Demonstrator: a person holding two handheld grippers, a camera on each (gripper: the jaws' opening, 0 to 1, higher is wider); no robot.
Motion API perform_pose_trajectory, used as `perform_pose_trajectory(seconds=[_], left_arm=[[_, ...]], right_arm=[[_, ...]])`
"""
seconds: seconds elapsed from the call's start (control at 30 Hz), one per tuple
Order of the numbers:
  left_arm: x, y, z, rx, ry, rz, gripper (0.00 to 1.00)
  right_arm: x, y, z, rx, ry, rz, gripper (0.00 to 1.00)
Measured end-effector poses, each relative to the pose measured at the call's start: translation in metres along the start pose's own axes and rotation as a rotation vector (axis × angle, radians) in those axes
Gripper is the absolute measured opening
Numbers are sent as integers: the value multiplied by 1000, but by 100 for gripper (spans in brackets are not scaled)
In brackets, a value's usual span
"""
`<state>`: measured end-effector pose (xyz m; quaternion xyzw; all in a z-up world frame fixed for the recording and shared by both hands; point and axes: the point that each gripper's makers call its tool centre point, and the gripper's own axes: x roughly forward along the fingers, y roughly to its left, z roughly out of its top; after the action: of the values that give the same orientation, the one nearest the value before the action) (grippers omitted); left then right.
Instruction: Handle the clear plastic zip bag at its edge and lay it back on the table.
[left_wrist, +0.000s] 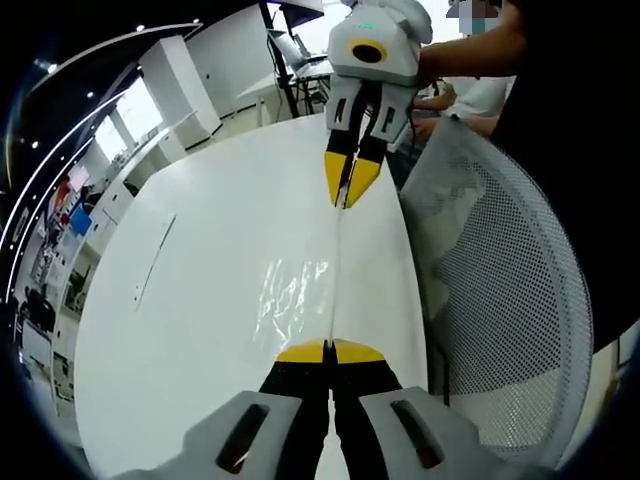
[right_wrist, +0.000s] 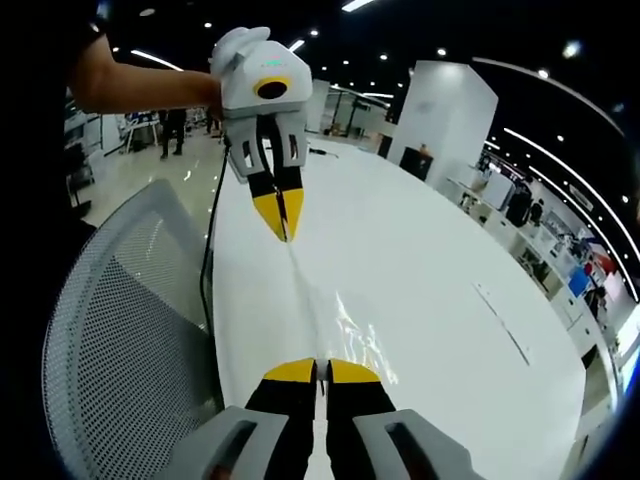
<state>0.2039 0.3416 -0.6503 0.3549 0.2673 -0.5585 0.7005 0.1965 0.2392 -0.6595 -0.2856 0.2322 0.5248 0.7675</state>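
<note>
Holding the zip bag taut, both hand-held grippers, left and right, clamped on its edge; next we lower it onto the tabletop.

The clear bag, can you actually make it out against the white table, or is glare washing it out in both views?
Left gripper view: the bag shows mainly as bright wrinkled glare on the table. Right gripper view: its stretched edge reads as a thin line and the glare is fainter. Both views bend the table's edges.

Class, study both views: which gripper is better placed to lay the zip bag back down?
Neither clearly: left gripper and right gripper are each shut on an end of the zip bag, stretched edge-on above the white table. They should probably lower together.
</note>
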Motion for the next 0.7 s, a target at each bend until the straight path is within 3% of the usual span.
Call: perform_pose_trajectory(seconds=[0.43,0.7], left_arm=[[4,-3,10,28,-6,-6,0],[5,-4,18,41,-19,-11,0]], right_arm=[[-7,1,-6,36,24,-28,0],[-16,2,0,81,-3,-33,7]])
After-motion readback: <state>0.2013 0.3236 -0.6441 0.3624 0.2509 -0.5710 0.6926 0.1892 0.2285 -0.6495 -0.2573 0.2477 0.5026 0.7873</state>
